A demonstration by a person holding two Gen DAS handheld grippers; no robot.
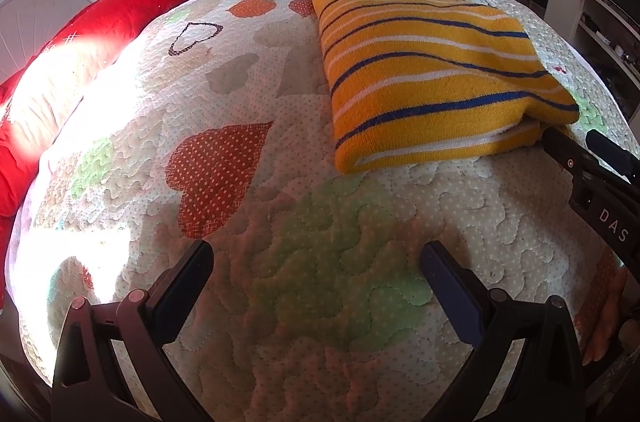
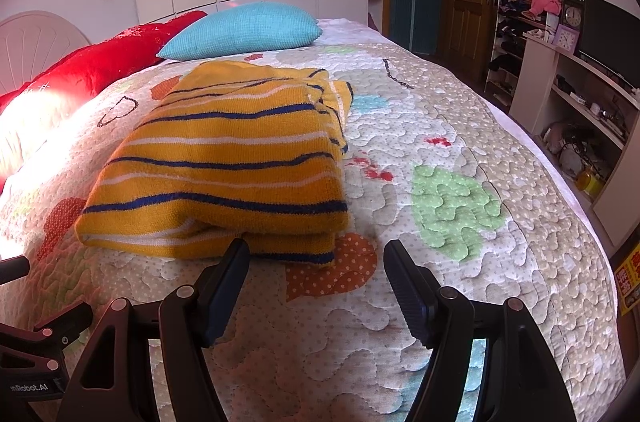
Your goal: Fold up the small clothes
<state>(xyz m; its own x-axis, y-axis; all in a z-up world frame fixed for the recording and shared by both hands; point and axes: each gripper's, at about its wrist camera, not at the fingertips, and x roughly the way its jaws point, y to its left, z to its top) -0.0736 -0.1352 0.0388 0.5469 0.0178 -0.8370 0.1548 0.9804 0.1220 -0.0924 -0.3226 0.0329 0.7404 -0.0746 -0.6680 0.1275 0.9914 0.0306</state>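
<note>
A yellow knit sweater (image 1: pixel 432 70) with blue and white stripes lies folded into a thick rectangle on the quilted bedspread (image 1: pixel 280 302). It also shows in the right wrist view (image 2: pixel 228 162). My left gripper (image 1: pixel 318 254) is open and empty, low over the quilt, to the near left of the sweater. My right gripper (image 2: pixel 316 250) is open and empty, just in front of the sweater's near edge. In the left wrist view the right gripper (image 1: pixel 576 138) reaches to the sweater's near right corner.
A turquoise pillow (image 2: pixel 244 30) and a red cushion (image 2: pixel 92 62) lie at the head of the bed. White wardrobes stand behind. Shelves (image 2: pixel 580 94) with clutter and a clock stand along the right side of the bed.
</note>
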